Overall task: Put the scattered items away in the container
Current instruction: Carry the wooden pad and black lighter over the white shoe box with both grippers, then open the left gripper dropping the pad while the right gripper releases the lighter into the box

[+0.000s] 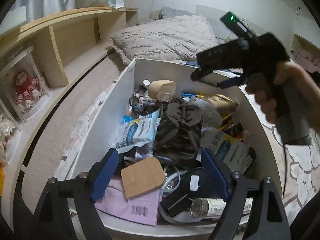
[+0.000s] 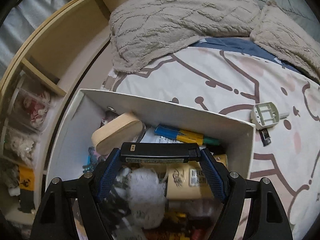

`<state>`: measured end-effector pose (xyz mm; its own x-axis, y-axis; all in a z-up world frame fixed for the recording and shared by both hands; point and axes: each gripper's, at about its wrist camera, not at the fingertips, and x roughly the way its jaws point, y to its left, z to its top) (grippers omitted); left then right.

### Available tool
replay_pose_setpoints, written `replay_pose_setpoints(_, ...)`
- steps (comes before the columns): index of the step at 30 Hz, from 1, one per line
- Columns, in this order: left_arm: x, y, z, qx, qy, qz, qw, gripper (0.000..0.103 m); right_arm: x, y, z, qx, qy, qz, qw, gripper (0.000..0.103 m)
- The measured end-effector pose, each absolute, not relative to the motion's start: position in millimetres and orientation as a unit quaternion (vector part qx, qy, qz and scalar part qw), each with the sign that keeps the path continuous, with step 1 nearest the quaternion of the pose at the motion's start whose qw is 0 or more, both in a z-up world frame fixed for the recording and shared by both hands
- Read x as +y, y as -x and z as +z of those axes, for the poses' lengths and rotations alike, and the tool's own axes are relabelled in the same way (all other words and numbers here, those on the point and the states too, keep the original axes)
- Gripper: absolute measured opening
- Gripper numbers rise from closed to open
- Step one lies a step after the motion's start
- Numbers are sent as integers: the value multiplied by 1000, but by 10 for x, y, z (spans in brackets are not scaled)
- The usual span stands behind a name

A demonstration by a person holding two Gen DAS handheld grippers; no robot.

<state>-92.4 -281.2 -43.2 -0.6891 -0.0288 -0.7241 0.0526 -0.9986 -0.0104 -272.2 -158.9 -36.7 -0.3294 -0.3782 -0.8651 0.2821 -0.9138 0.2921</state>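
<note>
While the black battery pack point(image 2: 160, 153) is clamped in the right gripper point(image 2: 160, 160) above the white box point(image 2: 243, 140), release is best made low; left gripper point(image 1: 158, 172) is spread, empty.

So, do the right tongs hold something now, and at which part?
Yes. The right tongs hold a flat black bar-shaped object by its two short ends, crosswise above the white box. The left tongs are open and hold nothing.

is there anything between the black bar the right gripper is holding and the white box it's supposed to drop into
Nothing visible blocks it. The right gripper holds the black bar above the open white box, with no lid. Directly below lie a white fluffy item and a tan packet, so it would land on that pile.
</note>
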Motion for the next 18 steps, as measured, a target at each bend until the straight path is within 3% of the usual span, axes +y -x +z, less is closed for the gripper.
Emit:
replay_pose_setpoints(4, -2812, 926, -416, 19, -392, -920, 23, 85, -1606, 2728, -357, -51, -508, -836, 200, 80)
replay_pose_setpoints(6, -2797, 922, -412, 21, -392, -920, 25, 86, -1585, 2725, -304, -63, -493, -842, 208, 98)
replay_pose_setpoints(7, -2786, 915, -410, 23, -391, -920, 27, 91, -1576, 2714, -269, -65, -487, -845, 210, 100)
replay_pose_setpoints(18, -2717, 883, -356, 29, -384, -922, 34, 94, -1489, 2572, -64, -35, -453, -860, 233, 100)
